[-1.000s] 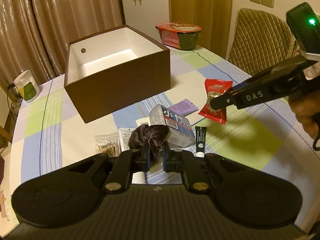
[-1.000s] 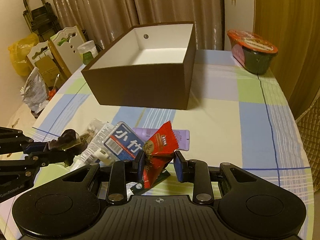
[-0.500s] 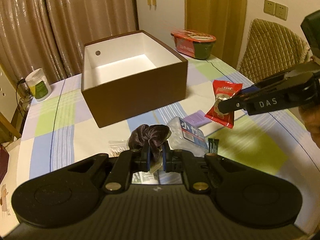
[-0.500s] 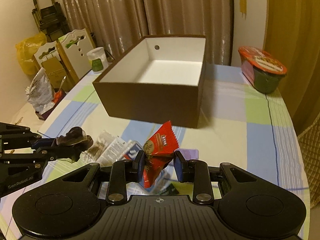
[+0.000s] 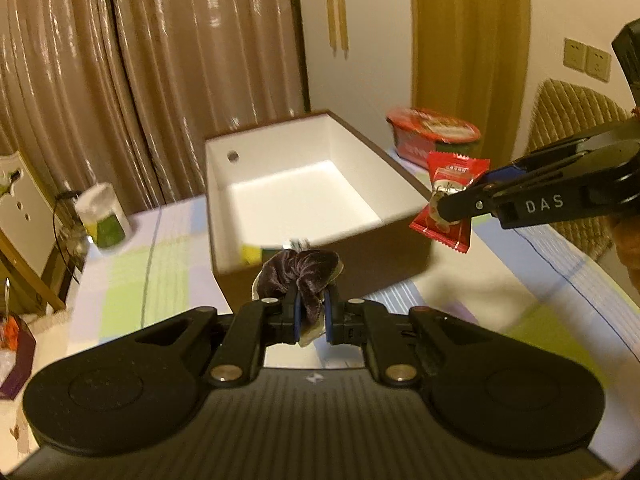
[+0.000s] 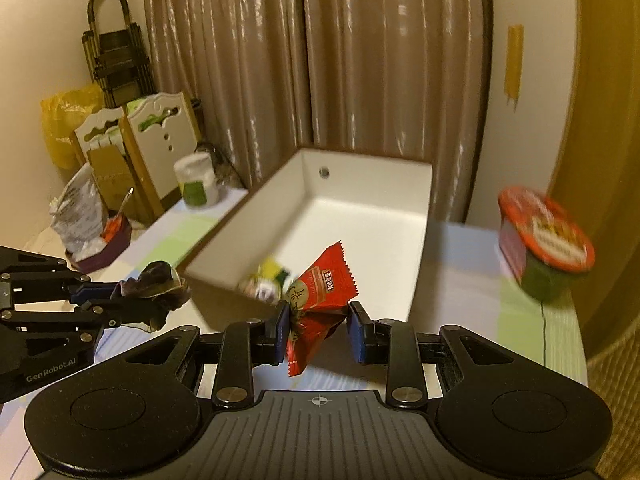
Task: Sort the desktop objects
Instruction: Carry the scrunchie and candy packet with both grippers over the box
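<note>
Left wrist: jaws pinch dark scrunchie (image 5: 301, 276); right gripper (image 6: 318, 330) jaws pinch red snack packet (image 6: 318, 304), both near brown box (image 5: 320, 236).
Box holds a few small items; both carried things not yet dropped in.

"DAS" marks the right claw (image 5: 438, 204); "GenRobot.AI" the left claw (image 6: 120, 304).

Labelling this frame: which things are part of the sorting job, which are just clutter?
In the job:
left gripper, holding scrunchie
right gripper, holding red packet
box

Just lying about:
noodle bowl
white jar
curtains
chair
</note>
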Motion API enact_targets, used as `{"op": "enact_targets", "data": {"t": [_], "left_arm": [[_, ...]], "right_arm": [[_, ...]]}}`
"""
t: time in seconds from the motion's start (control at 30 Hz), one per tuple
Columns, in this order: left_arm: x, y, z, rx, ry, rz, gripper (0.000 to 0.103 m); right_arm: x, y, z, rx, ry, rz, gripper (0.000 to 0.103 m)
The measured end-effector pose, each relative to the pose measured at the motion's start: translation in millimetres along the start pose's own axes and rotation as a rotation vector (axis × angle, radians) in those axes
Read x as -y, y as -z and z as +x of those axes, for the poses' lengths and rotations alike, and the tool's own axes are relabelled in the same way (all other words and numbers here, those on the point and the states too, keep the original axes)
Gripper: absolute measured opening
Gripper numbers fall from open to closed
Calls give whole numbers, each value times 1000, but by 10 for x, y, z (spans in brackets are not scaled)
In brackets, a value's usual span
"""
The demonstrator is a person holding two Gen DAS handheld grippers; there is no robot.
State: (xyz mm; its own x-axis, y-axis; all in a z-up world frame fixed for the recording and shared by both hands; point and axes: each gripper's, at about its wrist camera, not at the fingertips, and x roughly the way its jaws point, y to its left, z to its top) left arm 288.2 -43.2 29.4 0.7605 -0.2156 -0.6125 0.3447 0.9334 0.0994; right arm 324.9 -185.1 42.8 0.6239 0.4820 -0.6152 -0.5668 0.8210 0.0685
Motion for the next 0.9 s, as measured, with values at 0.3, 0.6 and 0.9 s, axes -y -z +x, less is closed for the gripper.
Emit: {"op": "enact_targets", "data": {"t": [0.3,0.6,0.9], "left_arm": [[-307,-578,480,59,-22,-15,8],[-328,-621,967,1,-6,-15,8],[-366,-509,1216,-57,-3,-58,8]], "right_arm": [[134,-410,566,1,9,-27,30],[258,-300,924,-72,13,8,30],[279,-264,1072,-114,29,9,30]]}}
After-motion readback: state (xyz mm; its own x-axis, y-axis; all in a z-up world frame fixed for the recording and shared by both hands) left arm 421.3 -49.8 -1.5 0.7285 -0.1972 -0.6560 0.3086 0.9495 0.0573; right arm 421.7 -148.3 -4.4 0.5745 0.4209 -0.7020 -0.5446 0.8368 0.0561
